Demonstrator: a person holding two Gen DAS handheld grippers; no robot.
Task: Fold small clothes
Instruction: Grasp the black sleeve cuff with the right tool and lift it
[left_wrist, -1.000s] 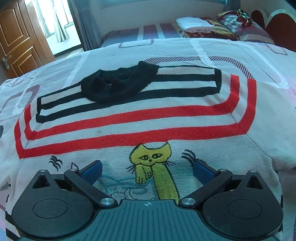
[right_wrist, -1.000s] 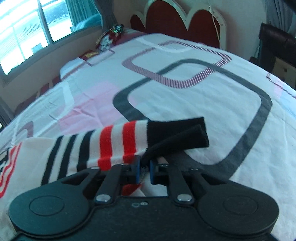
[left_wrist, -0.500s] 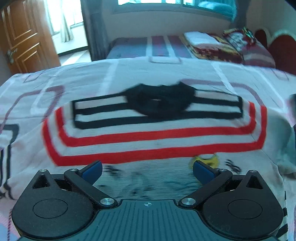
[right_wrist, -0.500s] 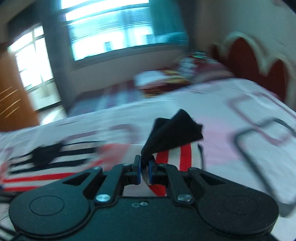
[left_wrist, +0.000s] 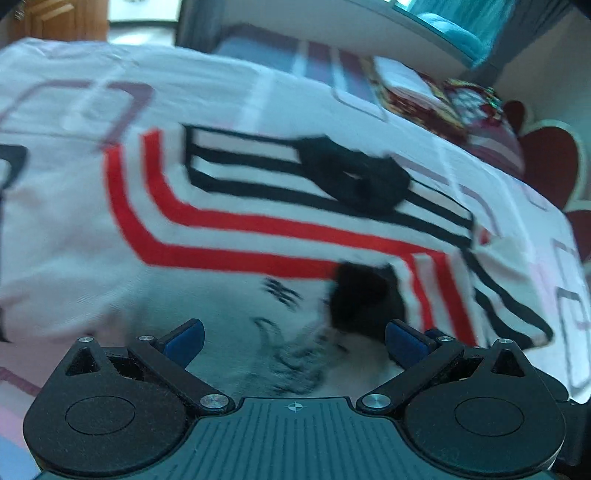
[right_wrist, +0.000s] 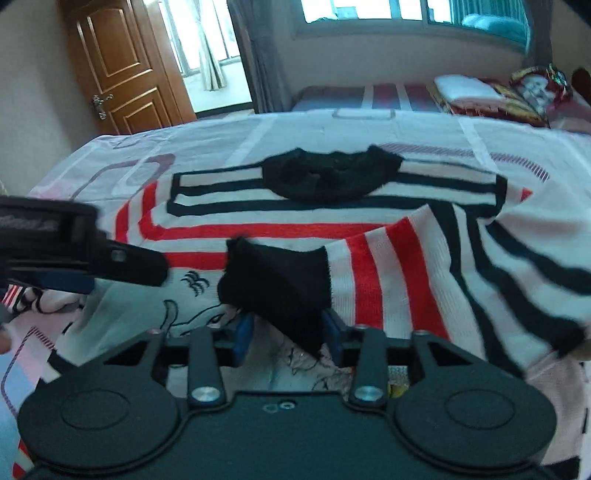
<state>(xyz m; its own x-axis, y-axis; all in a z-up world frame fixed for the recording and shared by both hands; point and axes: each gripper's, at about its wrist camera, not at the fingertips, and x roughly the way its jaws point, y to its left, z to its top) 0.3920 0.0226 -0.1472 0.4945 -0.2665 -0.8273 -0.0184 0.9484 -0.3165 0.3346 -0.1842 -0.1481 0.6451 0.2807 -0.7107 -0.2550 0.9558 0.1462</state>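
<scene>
A small white sweater (right_wrist: 258, 221) with red and black stripes and a black collar (right_wrist: 332, 177) lies flat on the bed. Its right sleeve (right_wrist: 388, 266) is folded across the chest, ending in a black cuff (right_wrist: 273, 280). The jaws of my right gripper (right_wrist: 290, 332) are opening, and the cuff lies loosely between them with the pads apart from it. My left gripper (left_wrist: 293, 334) is open and empty, low over the sweater's (left_wrist: 229, 236) front, with the cuff (left_wrist: 362, 299) just ahead of its right finger. One of its fingers (right_wrist: 133, 264) reaches in from the left of the right wrist view.
The sweater rests on a white bedsheet (right_wrist: 221, 140) with grey and pink outlined squares. Folded blankets and pillows (right_wrist: 491, 96) are stacked at the far right by a red headboard (left_wrist: 550, 166). A wooden door (right_wrist: 122, 74) stands at the far left.
My right gripper has swung the sleeve from lying outstretched to lying across the sweater's front, and its jaws have parted from the cuff. My left gripper has shifted sideways and rolled, staying open.
</scene>
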